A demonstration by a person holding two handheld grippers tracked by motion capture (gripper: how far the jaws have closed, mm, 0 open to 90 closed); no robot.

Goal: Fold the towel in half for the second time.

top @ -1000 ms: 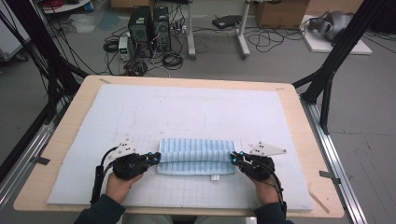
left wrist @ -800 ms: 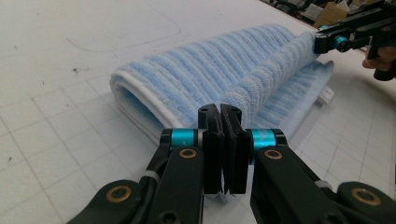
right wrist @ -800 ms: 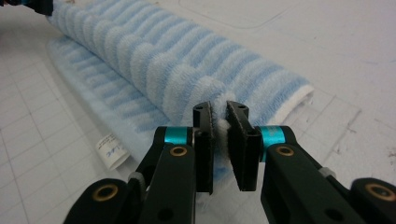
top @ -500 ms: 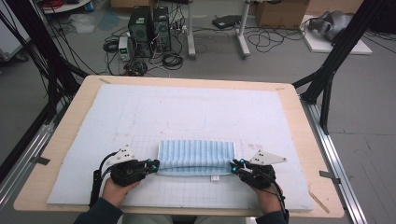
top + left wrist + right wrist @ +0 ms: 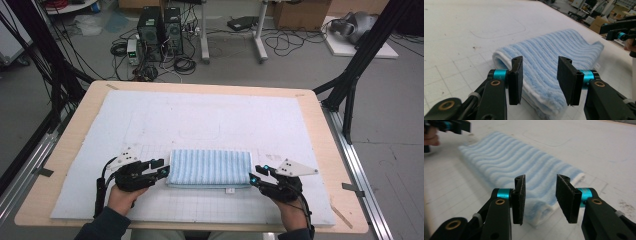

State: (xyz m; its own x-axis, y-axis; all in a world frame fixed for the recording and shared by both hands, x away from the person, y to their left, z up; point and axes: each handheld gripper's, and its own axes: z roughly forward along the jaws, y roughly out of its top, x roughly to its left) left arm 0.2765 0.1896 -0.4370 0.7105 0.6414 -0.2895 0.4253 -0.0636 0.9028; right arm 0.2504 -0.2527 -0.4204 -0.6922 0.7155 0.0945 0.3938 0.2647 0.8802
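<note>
On the white mat (image 5: 210, 120) a folded blue towel (image 5: 209, 168) is laid near the front edge. It is flanked by the left gripper (image 5: 161, 167) and right gripper (image 5: 257, 175), jaws just opened, apparently gripping nothing.

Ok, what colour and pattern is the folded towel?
The folded towel is light blue with paler ribbed stripes and a white edge, clearest in the left gripper view.

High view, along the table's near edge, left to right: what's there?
Left gripper → folded blue striped towel → small white tag at the towel's near edge → right gripper. Both grippers' jaws have just been opening, clear of the towel.
</note>
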